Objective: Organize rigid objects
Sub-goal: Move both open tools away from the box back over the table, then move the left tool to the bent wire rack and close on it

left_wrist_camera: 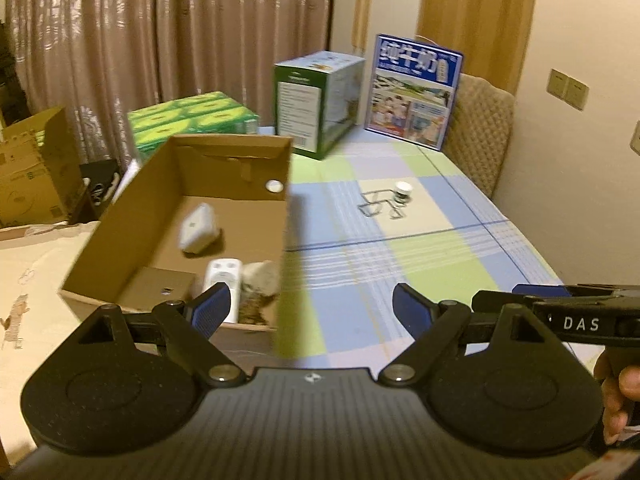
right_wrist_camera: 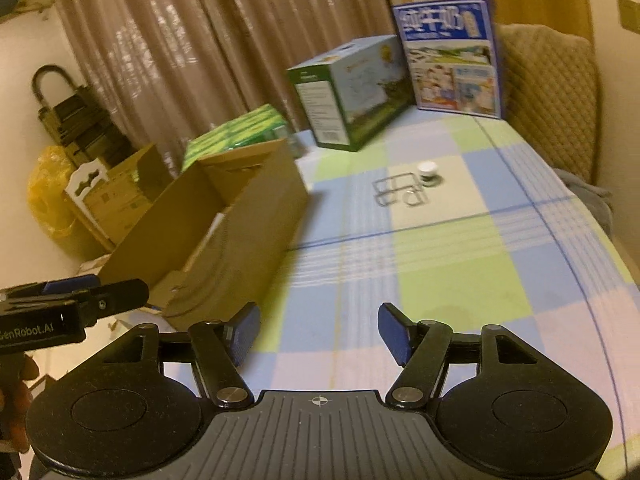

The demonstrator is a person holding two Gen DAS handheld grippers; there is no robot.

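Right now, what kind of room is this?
Probably a room in someone's home, maybe a dining area. There's a table with a checked cloth, long curtains behind it, a padded chair, and a milk carton standing on the table.

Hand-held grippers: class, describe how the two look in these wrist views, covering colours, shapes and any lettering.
Each hand-held gripper, left and right, has a ribbed dark grey body with two round black housings, black linkage arms with silver pivot pins, and blue textured fingers. A small crosshair mark sits at the centre. Seen side-on, the right one reads "DAS", the left "GenRobot.AI". No cables or sleeves show.
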